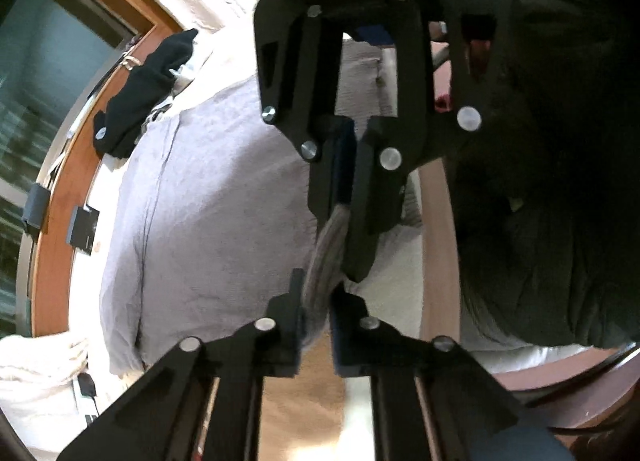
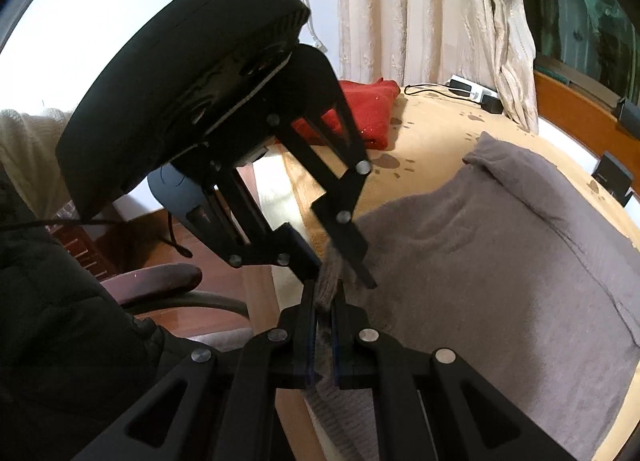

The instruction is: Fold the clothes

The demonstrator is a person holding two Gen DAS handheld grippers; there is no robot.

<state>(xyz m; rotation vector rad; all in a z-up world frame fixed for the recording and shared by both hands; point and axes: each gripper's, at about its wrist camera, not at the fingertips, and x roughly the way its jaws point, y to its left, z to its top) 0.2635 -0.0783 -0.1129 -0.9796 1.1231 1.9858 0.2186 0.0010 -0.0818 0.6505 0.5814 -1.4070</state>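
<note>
A grey sweater (image 1: 208, 221) lies spread on a tan-covered table (image 2: 436, 137); it also shows in the right wrist view (image 2: 500, 269). Both grippers meet at its near edge by the table's rim. My left gripper (image 1: 316, 301) is shut on a bunched fold of the grey sweater's edge. My right gripper (image 2: 326, 301) is shut on the same bunched edge, facing the left one; it shows from the front in the left wrist view (image 1: 344, 197). The pinched cloth is lifted slightly between the two grippers.
A red garment (image 2: 368, 113) lies at the table's far side near a cream curtain (image 2: 432, 21). A black garment (image 1: 140, 97) and small black boxes (image 1: 82, 229) sit along the wooden window sill. A chair arm (image 2: 160, 281) and a dark jacket (image 1: 560, 221) are close by.
</note>
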